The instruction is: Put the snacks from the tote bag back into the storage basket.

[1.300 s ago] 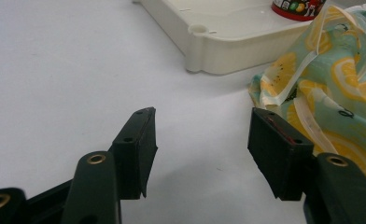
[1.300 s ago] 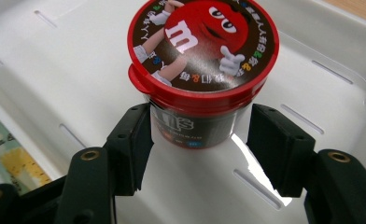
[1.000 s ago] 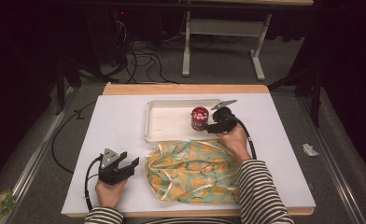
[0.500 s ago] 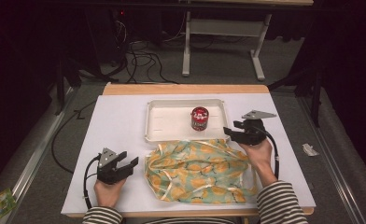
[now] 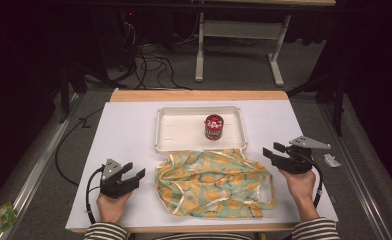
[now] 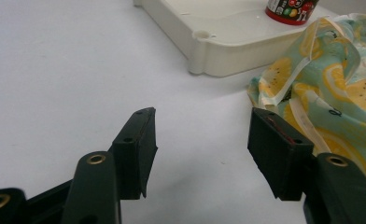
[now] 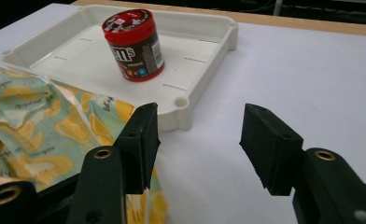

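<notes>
Evidently placing is done: candy jar (image 5: 214, 127) upright in tray (image 5: 169, 144) beyond right tongs (image 5: 274, 151), both tongs wide and empty, left tongs (image 5: 135, 172) beside fruit-print cloth (image 5: 209, 182), untouched.

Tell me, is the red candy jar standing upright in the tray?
Upright. The candy jar stands on its base inside the white tray, red lid on top.

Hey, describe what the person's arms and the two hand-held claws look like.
Both sleeves are striped dark and light. The left claw and the right claw are black, each with two blocky jaws, brass-coloured rivets near the jaw bases, and a grey three-cornered plate on top. A black cable loops from each claw.
</notes>
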The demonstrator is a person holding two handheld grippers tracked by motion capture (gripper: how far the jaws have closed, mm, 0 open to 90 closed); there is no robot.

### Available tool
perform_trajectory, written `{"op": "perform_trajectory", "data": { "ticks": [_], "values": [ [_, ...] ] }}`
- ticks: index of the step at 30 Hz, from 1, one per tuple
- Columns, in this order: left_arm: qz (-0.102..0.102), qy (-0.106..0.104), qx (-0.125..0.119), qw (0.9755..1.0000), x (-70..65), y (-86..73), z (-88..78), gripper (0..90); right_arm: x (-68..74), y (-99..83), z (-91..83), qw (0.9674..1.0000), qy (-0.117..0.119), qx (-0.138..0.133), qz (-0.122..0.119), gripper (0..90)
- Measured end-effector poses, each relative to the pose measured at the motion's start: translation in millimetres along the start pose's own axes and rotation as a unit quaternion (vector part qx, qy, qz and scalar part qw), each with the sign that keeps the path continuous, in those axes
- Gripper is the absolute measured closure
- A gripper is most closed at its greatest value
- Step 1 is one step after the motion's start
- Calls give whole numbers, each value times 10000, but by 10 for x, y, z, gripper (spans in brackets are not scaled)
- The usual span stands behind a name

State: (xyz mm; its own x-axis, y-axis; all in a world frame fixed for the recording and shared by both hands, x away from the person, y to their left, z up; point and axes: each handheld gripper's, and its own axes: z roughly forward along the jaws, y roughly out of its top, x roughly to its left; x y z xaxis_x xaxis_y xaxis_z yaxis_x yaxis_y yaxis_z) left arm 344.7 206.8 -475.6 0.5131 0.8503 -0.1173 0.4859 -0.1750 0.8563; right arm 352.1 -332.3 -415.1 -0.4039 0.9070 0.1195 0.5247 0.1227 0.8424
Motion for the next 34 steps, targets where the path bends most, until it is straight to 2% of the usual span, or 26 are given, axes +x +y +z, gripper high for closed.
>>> {"op": "perform_trajectory", "data": {
  "ticks": [4,10,13,21,26,30,34],
  "values": [
    [-64,11,-81,9999,25,6,-42,424,-66,-131,-68,9999,-123,22,63,473],
    [-98,9,-72,9999,39,0,-21,423,-169,-324,-141,9991,-281,-170,273,473],
    [-135,51,-92,9999,49,1,-3,422,-225,-425,-156,9983,-388,-295,329,472],
    [-143,134,-17,9998,62,-15,46,421,-366,-689,-139,9964,-538,-366,548,470],
    [-138,167,50,9998,70,-33,76,420,-360,-715,-144,9960,-563,-420,556,469],
    [-205,180,-16,9996,80,-46,63,417,-330,-724,-117,9966,-637,-333,404,466],
    [-158,196,-30,9997,67,-49,66,417,-327,-730,-112,9965,-634,-330,431,462]
  ]
}}
